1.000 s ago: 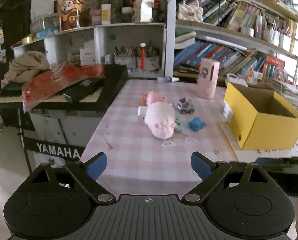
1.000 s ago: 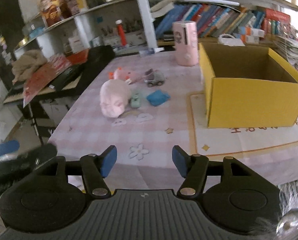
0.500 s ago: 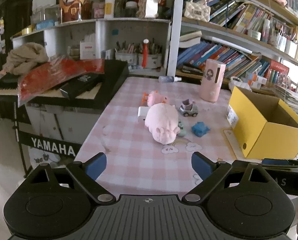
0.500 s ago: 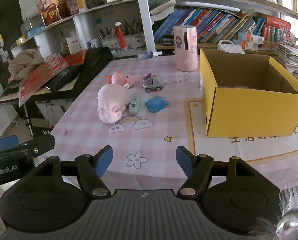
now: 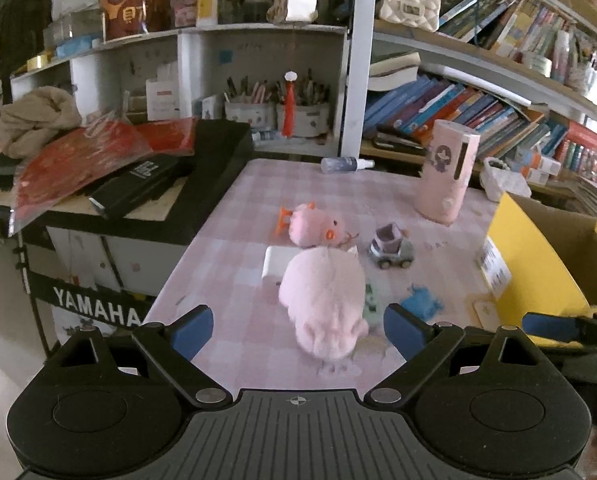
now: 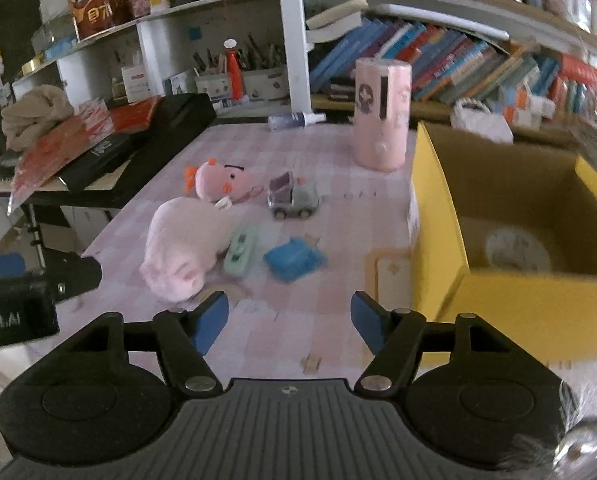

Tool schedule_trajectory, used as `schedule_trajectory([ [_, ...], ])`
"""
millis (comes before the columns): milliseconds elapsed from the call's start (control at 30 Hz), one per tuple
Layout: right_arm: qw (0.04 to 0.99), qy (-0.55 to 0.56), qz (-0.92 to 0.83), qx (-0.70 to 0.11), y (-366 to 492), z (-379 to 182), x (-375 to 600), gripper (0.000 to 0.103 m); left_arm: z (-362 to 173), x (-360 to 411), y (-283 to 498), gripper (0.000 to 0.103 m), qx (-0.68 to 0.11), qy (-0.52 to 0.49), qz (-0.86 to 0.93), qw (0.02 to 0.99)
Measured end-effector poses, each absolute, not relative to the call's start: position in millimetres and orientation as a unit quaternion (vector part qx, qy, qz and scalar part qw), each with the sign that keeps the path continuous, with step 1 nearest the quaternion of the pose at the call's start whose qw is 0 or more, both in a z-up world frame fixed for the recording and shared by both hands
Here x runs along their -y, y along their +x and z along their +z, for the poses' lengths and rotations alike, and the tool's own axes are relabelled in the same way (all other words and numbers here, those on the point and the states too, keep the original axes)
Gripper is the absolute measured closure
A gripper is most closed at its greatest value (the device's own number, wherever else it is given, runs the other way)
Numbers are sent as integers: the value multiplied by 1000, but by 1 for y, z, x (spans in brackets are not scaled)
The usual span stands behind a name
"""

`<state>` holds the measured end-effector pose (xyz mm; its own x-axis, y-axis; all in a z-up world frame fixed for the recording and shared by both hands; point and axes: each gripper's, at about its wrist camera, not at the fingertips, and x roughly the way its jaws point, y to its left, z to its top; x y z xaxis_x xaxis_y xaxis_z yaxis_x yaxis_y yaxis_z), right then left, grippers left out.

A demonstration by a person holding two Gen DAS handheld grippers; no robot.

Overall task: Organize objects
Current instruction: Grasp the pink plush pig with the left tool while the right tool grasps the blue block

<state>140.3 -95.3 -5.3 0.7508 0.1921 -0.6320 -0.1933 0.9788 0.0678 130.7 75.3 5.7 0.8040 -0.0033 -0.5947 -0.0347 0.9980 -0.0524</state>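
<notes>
A large pink plush [image 5: 324, 300] [image 6: 186, 248] lies on the pink checked table [image 5: 234, 248], with a smaller pink plush [image 5: 312, 224] [image 6: 214, 178], a grey toy car [image 5: 390, 246] [image 6: 294, 196], a mint green item [image 6: 240, 248] and a blue item [image 5: 420, 304] [image 6: 294, 258] around it. A white block [image 5: 276, 262] sits behind the large plush. An open yellow box [image 5: 538, 256] [image 6: 510, 216] stands on the right. My left gripper [image 5: 296, 330] is open just before the large plush. My right gripper [image 6: 288, 322] is open, short of the blue item.
A pink cylinder [image 5: 446, 172] [image 6: 382, 114] and a small spray bottle [image 5: 346, 164] stand at the table's back. A keyboard stand with black and red items [image 5: 110, 176] borders the left edge. Bookshelves [image 5: 478, 92] line the back. A round white thing [image 6: 516, 250] lies in the box.
Both grippers have moved forward over the table toward the toys, which now look larger. Both stay open and empty.
</notes>
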Motion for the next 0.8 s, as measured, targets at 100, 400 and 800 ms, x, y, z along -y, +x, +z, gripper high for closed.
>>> schedule_trajectory([
  [100, 936, -13, 112, -333, 159, -10, 96, 38, 7, -69, 150, 9, -309, -23, 5, 951],
  [400, 927, -12, 130, -351, 203, -26, 102, 38, 1, -54, 207, 9, -328, -10, -1, 945],
  [800, 906, -33, 157, -392, 253, -58, 90, 36, -44, -51, 257, 10, -415, -1, 13, 910],
])
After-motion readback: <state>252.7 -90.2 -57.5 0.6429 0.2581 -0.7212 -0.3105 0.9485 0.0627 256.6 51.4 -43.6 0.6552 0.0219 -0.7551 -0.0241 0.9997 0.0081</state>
